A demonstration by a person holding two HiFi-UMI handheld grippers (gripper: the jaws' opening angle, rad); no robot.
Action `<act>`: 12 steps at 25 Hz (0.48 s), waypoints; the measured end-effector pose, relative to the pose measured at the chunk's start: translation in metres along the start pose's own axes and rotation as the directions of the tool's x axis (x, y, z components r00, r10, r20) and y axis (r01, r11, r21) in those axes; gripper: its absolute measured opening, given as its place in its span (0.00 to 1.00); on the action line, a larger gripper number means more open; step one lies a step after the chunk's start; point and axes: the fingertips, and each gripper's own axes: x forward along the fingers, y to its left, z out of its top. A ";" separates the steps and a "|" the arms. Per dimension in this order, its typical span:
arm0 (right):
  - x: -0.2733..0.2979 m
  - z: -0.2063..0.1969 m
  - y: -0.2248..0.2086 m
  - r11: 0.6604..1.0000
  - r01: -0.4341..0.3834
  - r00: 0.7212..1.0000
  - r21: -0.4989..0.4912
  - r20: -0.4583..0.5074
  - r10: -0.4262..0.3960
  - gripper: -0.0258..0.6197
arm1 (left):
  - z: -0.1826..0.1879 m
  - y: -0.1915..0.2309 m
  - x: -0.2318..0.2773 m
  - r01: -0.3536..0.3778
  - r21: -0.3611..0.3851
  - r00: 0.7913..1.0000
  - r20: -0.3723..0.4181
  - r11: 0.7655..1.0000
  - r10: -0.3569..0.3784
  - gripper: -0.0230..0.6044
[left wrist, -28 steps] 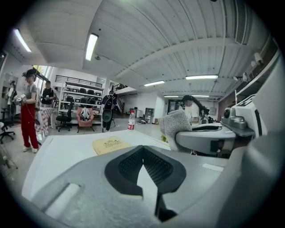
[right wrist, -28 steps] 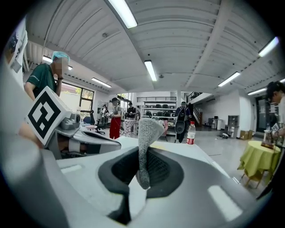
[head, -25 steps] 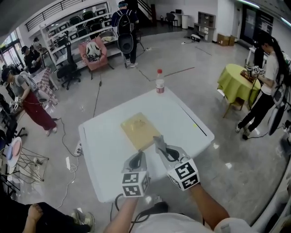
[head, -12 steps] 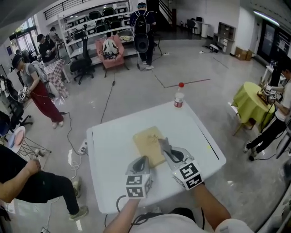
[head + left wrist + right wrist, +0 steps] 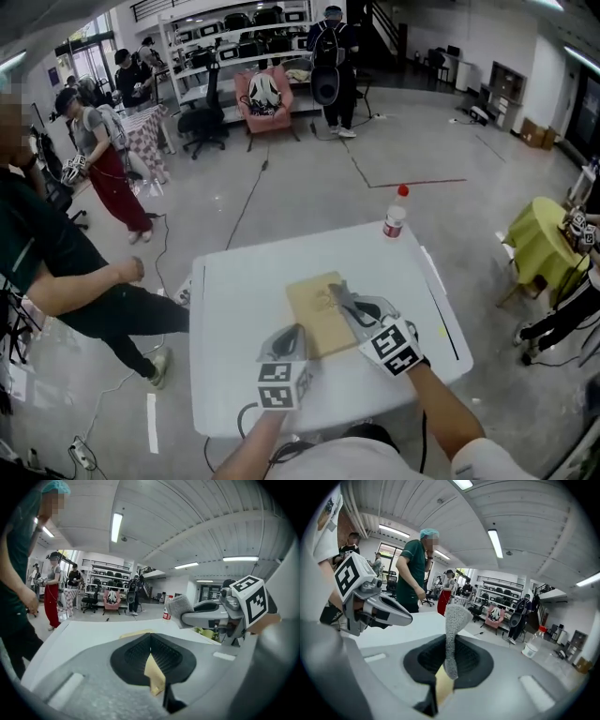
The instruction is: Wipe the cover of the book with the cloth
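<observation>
On the table (image 5: pixel 220 375), book (image 5: pixel 314 309) lies beneath cloth (image 5: pixel 453 620) in right claw (image 5: pixel 448 660).

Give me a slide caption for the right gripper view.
Right gripper clamped on a grey cloth above the white table, left gripper alongside, water bottle beyond.

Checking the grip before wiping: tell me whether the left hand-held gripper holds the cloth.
No, the grey cloth is pinched in the right hand-held gripper; the left hand-held gripper is shut on the tan book at its edge.
</observation>
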 end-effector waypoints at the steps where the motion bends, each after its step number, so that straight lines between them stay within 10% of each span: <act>1: 0.004 -0.004 -0.006 1.000 -0.013 1.000 -0.015 -0.005 0.013 0.09 | 0.000 -0.001 0.005 -0.012 -0.002 1.000 0.001 1.000 0.012 0.05; 12: 0.056 -0.024 -0.057 0.958 -0.203 0.974 -0.204 -0.142 0.177 0.09 | 0.008 -0.006 0.037 -0.157 -0.060 0.988 -0.005 0.986 0.157 0.05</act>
